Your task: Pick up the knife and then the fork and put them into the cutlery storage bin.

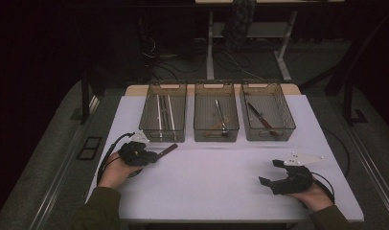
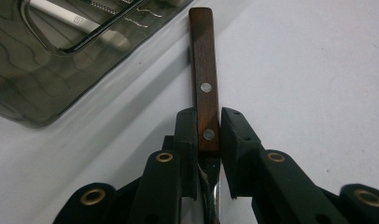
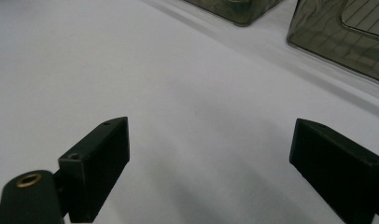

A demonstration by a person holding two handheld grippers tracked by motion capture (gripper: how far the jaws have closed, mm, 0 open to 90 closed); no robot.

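The left tool [image 2: 208, 135] is clamped on the wooden handle [image 2: 204, 79] of a knife, which is held over the white bench [image 1: 216, 182] just beside the left smoked tray [image 1: 176, 136]. The right tool [image 3: 208, 154] is held wide open with nothing between its jaws, near the bench's right front.

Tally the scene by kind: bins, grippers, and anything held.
Bins: 3 (left, middle, right)
Grippers: 2 (left gripper, right gripper)
Held wood-handled utensil: 1
Total: 6
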